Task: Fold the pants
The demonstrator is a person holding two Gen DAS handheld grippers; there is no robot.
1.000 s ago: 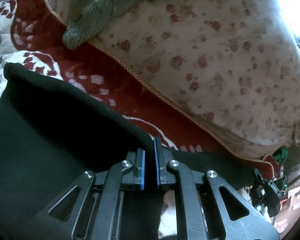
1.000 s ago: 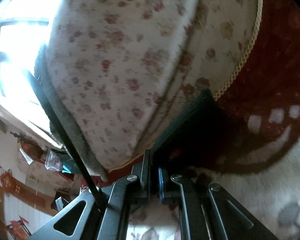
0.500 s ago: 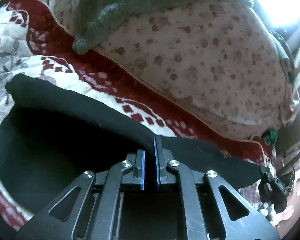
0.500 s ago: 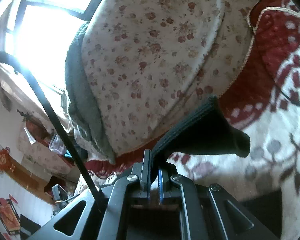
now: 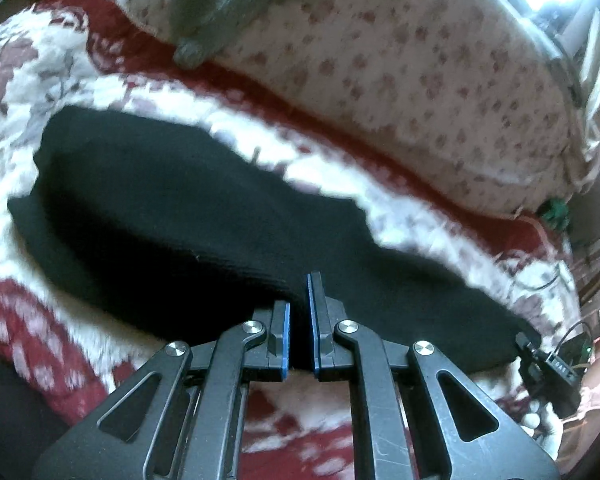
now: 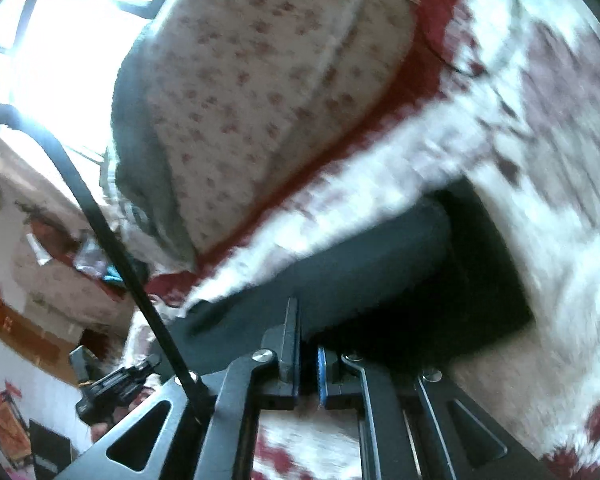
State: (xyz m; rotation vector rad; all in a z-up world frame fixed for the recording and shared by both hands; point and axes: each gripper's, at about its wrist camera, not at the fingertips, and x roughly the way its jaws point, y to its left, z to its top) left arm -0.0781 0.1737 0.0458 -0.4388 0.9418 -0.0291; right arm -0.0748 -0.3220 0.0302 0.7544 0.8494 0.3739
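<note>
Black pants [image 5: 188,216] lie on a red and white floral bedspread [image 5: 40,72]. My left gripper [image 5: 299,308] is shut on their near edge, with dark cloth pinched between the blue pads. In the right wrist view the pants [image 6: 400,264] show as a dark folded band running up to the right. My right gripper [image 6: 309,344] is shut on their near edge too. The right view is blurred by motion.
A big cream duvet with small red flowers [image 5: 420,80] is heaped at the back of the bed, with a grey blanket [image 5: 216,28] on it. It also shows in the right wrist view [image 6: 268,92]. A bright window [image 6: 60,48] is behind. A black cable [image 6: 100,232] crosses the right view.
Both grippers have pulled back and risen with the pants edge. More of the bedspread shows, and the pants now spread out below the left gripper.
</note>
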